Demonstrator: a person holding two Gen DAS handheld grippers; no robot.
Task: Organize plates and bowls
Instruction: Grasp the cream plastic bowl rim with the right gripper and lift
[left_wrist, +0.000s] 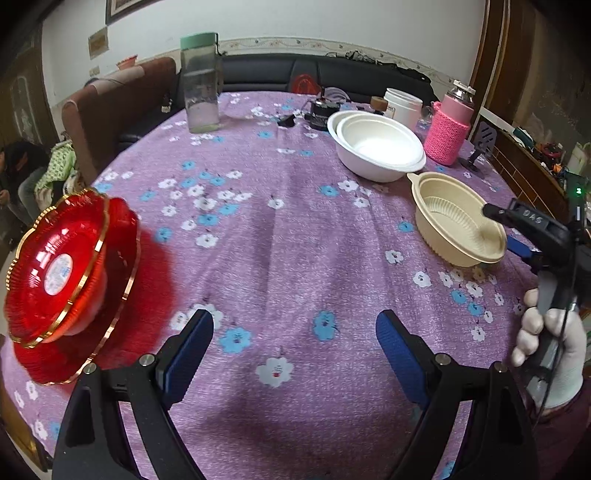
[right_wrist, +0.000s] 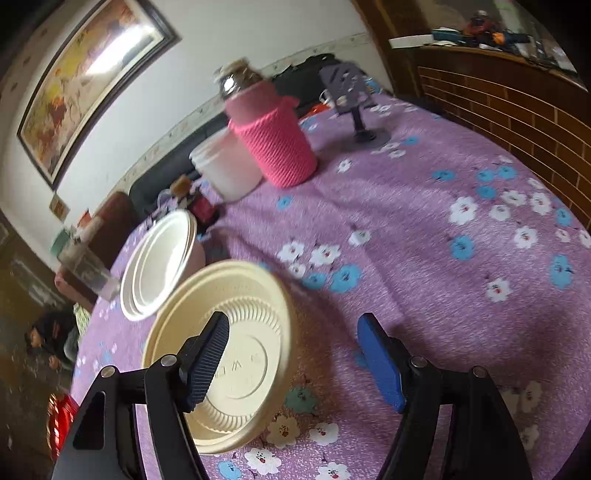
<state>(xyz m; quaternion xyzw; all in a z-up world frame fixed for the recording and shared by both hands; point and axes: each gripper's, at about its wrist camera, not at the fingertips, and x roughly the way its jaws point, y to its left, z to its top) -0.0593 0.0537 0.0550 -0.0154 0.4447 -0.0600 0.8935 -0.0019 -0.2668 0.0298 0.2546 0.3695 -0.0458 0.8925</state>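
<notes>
Here, white bowls (left_wrist: 380, 147) nested, cream bowl (left_wrist: 458, 221) empty.

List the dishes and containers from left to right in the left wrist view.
Red plates → clear jar → white bowls → pink bottle; the cream bowl overlaps these, so it is left out.

The left gripper (left_wrist: 295, 354) points steeply down, its blue-padded jaws spread wide with nothing between them. At about three o'clock in its view, a white-gloved hand (left_wrist: 550, 354) grips the handle of the right gripper (right_wrist: 291, 363). That one tilts down too, jaws parted; its left finger (right_wrist: 207, 363) sits at nine o'clock, perhaps not touching anything, though blur hinders judgment.
</notes>
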